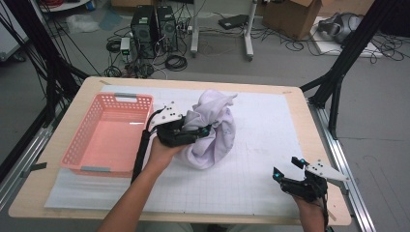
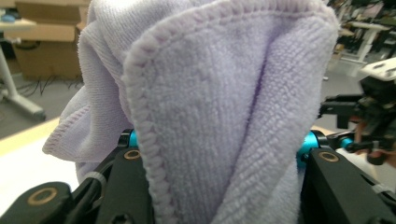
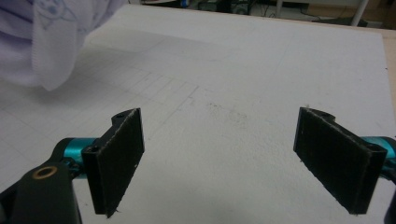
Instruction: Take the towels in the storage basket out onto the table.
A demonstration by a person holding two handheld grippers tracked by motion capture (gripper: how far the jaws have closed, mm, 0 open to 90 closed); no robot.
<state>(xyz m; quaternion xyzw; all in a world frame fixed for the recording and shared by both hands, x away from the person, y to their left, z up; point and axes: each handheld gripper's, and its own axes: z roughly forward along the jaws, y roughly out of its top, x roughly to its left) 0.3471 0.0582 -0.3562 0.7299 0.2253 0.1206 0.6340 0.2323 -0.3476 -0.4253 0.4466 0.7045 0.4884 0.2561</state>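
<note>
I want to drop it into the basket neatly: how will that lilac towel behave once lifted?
Probably floppy: the towel bunches and sags around the left claw. Likely light, since one grip carries it. Its looped pile looks grippy, so slipping seems unlikely, but loose ends may drape over the pink basket's rim.

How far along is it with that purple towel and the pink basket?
Done: the lilac towel is bunched up and clamped in the left gripper, beside the pink basket. Left: the basket holds nothing yet, so the towel probably still goes in. The right gripper waits open over the white mat.

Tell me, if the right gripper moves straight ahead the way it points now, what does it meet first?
Probably nothing soon: the open right gripper faces bare white mat. The lilac towel lies off to its left.
</note>
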